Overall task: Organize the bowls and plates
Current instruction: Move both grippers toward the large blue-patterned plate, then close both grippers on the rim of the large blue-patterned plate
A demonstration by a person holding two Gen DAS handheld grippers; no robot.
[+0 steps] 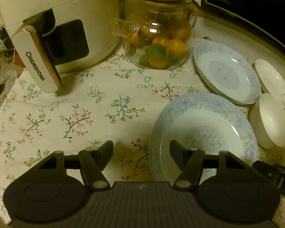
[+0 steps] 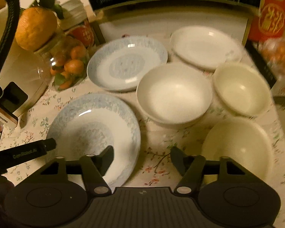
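Both grippers, left (image 1: 141, 150) and right (image 2: 142, 154), are held wide apart, empty. The near blue plate (image 2: 96, 114) lies flat at lower left, rim up; white bowls (image 2: 173, 93) are crowded at its right.

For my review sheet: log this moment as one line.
left gripper: open, astride near blue plate rim | right gripper: open, empty | far blue plate, white plate, three bowls: unstacked

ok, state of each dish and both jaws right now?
left gripper: jaws open, over near blue plate's rim
right gripper: jaws open, empty
near blue plate: flat, empty
far blue plate: flat, empty
white plate: flat, empty
white bowl: upright, empty
two cream bowls: upright, empty, unstacked
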